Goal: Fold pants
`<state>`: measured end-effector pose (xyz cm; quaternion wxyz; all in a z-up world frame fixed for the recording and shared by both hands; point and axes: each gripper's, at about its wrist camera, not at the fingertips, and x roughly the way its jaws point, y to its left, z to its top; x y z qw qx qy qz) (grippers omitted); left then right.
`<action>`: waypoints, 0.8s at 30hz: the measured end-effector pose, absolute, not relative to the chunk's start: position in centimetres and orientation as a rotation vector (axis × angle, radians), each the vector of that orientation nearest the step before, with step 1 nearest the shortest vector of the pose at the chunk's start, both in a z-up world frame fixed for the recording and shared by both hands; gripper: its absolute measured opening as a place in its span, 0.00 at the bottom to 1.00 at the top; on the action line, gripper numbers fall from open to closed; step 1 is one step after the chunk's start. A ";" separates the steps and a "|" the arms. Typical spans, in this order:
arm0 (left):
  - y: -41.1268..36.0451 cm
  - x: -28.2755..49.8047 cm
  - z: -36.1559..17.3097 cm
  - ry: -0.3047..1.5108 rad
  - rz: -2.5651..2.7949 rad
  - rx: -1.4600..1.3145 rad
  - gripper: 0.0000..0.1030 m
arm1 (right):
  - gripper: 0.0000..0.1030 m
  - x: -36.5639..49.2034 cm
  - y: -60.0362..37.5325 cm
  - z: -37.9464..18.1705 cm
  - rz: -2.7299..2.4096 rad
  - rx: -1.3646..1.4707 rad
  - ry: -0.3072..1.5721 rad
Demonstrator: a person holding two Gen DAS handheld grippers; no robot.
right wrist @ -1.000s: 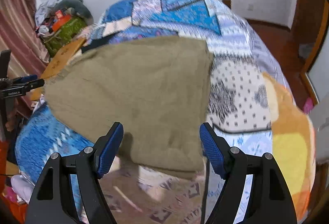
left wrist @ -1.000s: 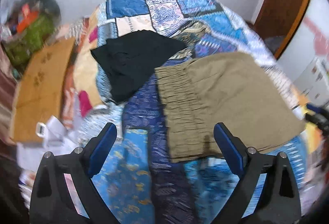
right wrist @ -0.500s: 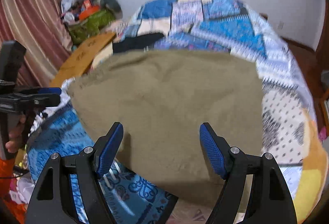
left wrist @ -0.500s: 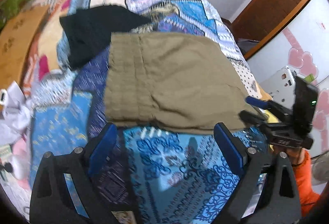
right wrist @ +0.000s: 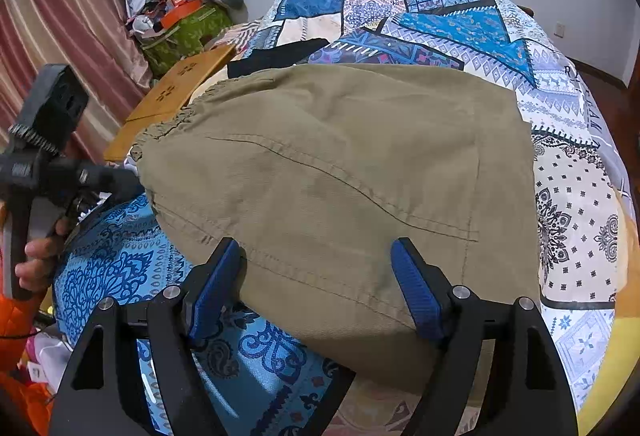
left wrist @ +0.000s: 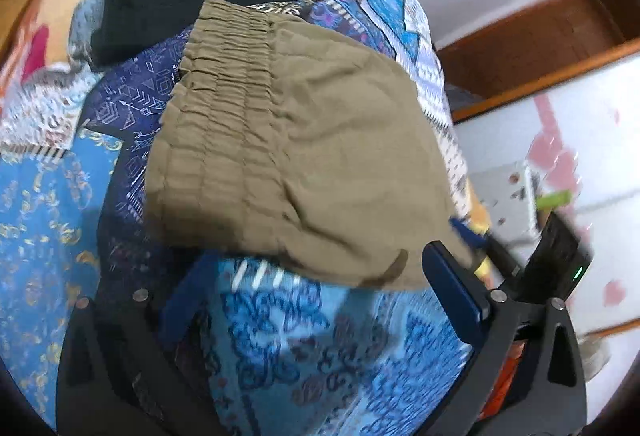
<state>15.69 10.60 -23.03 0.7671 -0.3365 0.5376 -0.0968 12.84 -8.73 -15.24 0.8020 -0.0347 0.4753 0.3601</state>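
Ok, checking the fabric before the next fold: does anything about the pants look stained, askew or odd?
One thing: a small dark curved mark sits on the olive pants at their near edge, by the left tool. Motion blur hides whether it is a stain or a crease. Otherwise they lie flat.

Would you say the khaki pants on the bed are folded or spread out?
Folded: the khaki pants form a compact block on the quilt, with no separate legs showing; the layers underneath cannot be seen.
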 end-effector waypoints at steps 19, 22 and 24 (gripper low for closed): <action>12.1 14.2 -19.2 0.961 0.125 -0.544 0.31 | 0.72 12.9 -9.3 -14.5 0.795 -0.018 1.023; 11.7 12.4 -16.8 0.890 0.202 -0.366 0.30 | 0.72 12.4 -10.0 -13.7 0.782 -0.004 1.000; 11.4 11.6 -15.5 0.852 0.263 -0.253 0.30 | 0.72 12.1 -10.6 -13.1 0.752 -0.017 0.973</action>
